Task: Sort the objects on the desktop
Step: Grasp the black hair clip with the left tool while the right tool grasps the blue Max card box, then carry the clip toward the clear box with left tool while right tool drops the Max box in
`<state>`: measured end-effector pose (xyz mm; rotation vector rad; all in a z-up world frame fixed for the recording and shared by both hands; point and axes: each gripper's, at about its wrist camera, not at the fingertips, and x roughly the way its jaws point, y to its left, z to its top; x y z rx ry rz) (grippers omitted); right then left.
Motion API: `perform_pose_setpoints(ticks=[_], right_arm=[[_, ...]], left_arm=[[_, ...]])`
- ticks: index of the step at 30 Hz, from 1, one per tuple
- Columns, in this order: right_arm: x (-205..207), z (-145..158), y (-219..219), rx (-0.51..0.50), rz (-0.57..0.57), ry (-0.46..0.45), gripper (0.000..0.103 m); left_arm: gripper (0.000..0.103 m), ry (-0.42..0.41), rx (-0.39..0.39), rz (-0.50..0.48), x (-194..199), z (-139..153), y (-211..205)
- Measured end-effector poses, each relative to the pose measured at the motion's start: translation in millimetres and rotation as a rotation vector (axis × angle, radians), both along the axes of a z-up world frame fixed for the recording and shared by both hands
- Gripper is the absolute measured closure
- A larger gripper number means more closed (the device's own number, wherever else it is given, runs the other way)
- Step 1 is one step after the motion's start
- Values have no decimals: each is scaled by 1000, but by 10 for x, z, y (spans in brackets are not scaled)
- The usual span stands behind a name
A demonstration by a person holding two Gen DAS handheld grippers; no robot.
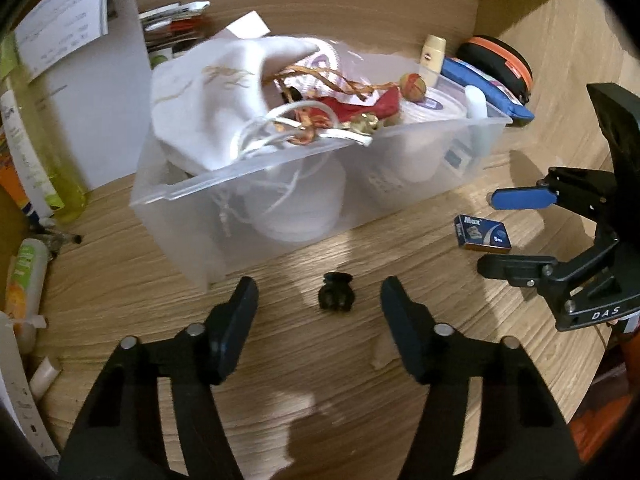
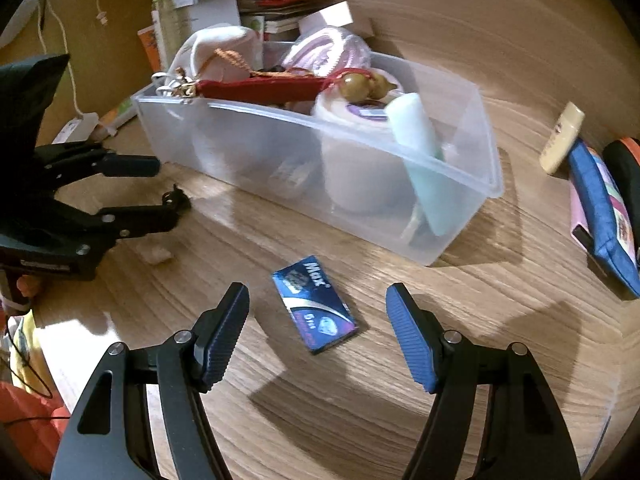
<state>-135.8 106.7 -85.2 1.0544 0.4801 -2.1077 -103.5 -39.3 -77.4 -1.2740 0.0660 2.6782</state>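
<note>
In the left wrist view, a small black hair clip (image 1: 335, 292) lies on the wooden desk. It sits between the fingertips of my left gripper (image 1: 319, 286), whose jaws stand apart on either side without touching it. A blue "Max" box (image 2: 314, 308) lies flat on the desk just ahead of my right gripper (image 2: 317, 294), which is open with space on both sides of the box. Behind both stands a clear plastic bin (image 1: 240, 174) filled with white cloth, cords, a red pouch and tape rolls. The right gripper (image 1: 487, 234) also shows at the right of the left wrist view.
A yellow-green bottle (image 1: 52, 120) and a tube (image 1: 24, 280) crowd the left edge. A cream bottle (image 2: 562, 138), a blue pouch (image 2: 600, 216) and a black-orange case (image 1: 500, 60) lie right of the bin. A small beige scrap (image 1: 380, 354) sits by my left gripper. Papers stand at the back.
</note>
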Motion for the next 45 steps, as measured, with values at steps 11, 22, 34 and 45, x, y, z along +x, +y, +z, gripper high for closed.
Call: perform_pose_setpoints(ticks=[11, 22, 34, 45], right_arm=[[-5, -48, -49, -4, 20, -26, 47], [74, -28, -71, -37, 93, -50, 78], [187, 99, -154, -94, 147, -50, 78], [238, 405, -172, -133, 138, 41, 78]], left_arm=[[67, -13, 3, -10, -90, -23, 1], [85, -13, 31, -25, -70, -31, -16], [85, 45, 47, -24, 60, 80, -11], [85, 176, 86, 6, 275, 482, -184]])
